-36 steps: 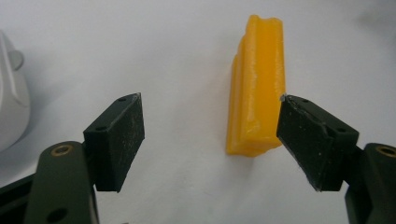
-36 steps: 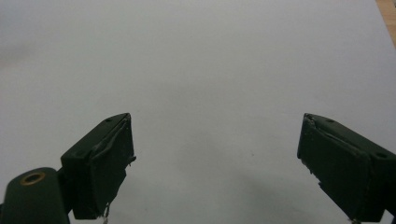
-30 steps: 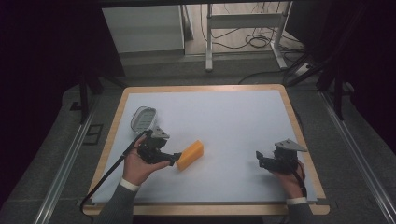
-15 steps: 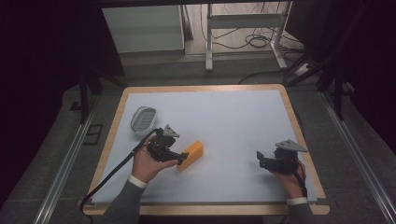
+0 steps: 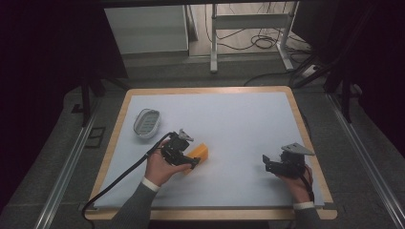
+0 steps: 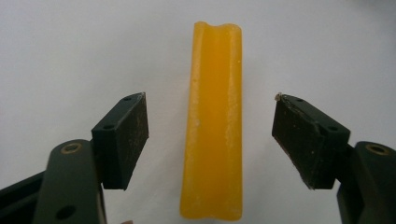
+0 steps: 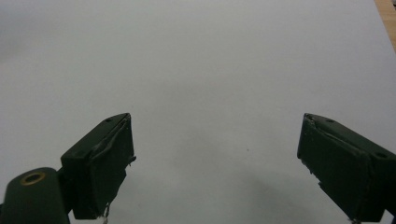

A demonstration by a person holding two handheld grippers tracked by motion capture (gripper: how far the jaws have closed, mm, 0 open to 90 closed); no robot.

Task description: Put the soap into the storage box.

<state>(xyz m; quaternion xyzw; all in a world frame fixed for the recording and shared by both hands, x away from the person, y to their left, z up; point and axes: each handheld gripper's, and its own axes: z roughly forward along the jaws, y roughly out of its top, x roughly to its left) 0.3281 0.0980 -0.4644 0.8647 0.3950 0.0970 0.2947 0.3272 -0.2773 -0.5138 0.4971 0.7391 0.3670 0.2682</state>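
Claw jaws on the left claw (image 6: 211,140), just closing, straddle the yellow block (image 6: 214,126) untouched.

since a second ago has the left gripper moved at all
Yes. In the high view the left gripper has slid right, away from the grey dish, and now straddles the yellow block. Its jaws have just been closing, pads not yet touching the block.

Soft, even light falls from above on the pale grey wood-edged worktop (image 5: 239,124); the room around it sinks into near-black. Shadows beside the yellow grooved bar (image 6: 214,121) are faint. The high view is slightly soft and grainy. Both close views are sharp, without glare.
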